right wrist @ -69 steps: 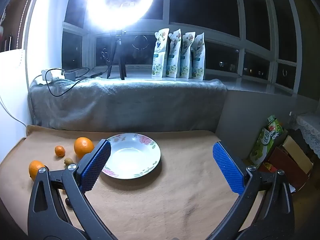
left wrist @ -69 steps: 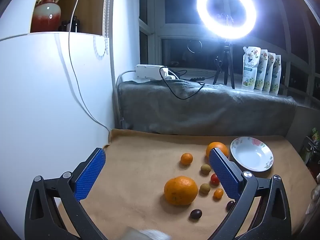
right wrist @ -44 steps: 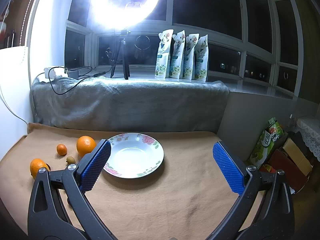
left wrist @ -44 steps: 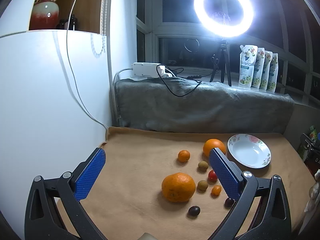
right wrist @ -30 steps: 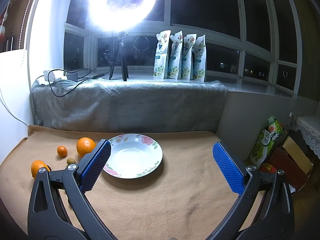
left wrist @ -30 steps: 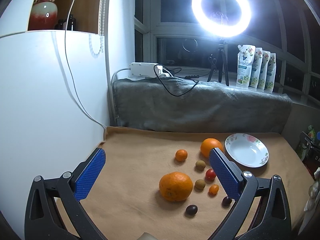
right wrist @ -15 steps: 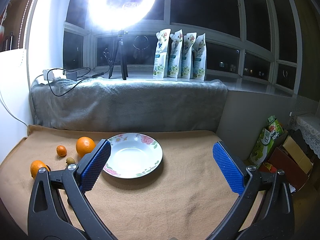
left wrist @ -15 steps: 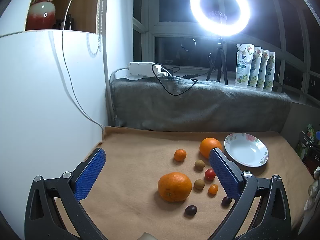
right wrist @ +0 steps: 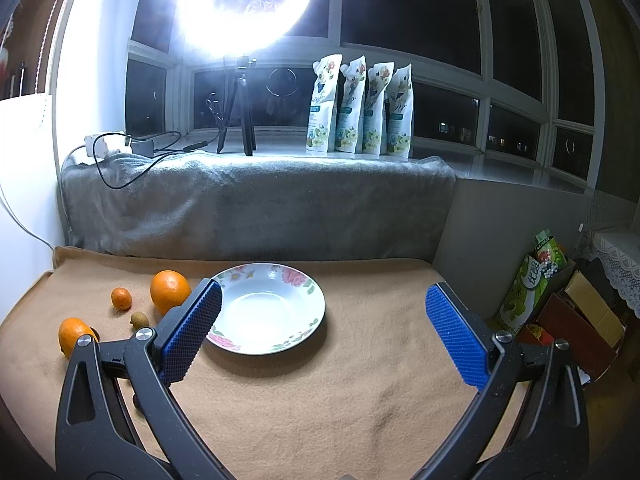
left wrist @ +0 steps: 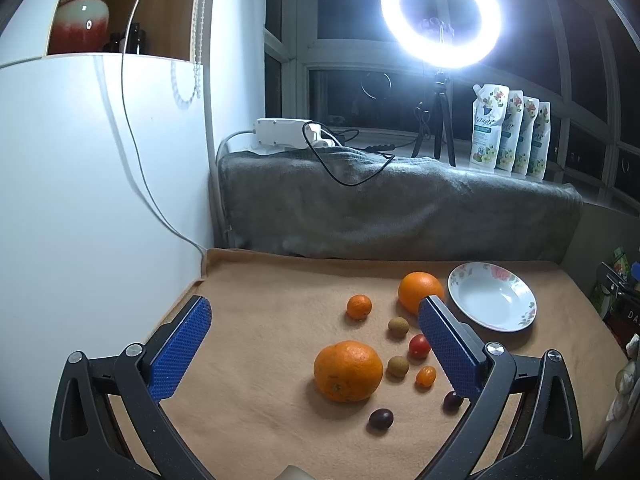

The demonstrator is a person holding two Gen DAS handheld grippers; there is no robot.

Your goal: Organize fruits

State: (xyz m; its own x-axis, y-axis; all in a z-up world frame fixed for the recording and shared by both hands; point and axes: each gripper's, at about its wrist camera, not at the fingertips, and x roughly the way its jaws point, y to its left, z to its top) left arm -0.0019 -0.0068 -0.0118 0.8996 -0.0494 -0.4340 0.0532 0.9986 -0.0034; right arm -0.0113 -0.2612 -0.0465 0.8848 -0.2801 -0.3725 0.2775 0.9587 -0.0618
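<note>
A white floral plate [left wrist: 491,297] [right wrist: 267,309] sits empty on the tan cloth. Left of it lie a large orange [left wrist: 348,371], a second orange [left wrist: 420,291] [right wrist: 170,286], a small mandarin [left wrist: 359,306] [right wrist: 121,298], two brown longans [left wrist: 398,326], a red cherry tomato [left wrist: 419,346], a small orange tomato [left wrist: 425,375] and two dark grapes [left wrist: 380,418]. My left gripper [left wrist: 316,344] is open and empty above the fruit. My right gripper [right wrist: 324,332] is open and empty, just in front of the plate.
A grey blanket [right wrist: 256,204] covers the sill behind the cloth, with a ring light [left wrist: 440,14], cables, a power strip [left wrist: 288,132] and several pouches [right wrist: 360,108]. A white cabinet [left wrist: 88,184] stands at the left. Boxes and bags [right wrist: 560,300] sit beyond the right edge.
The left gripper has drifted slightly back and left, so the fruit and plate sit a little smaller and further left in its view. The right gripper has hardly moved.
</note>
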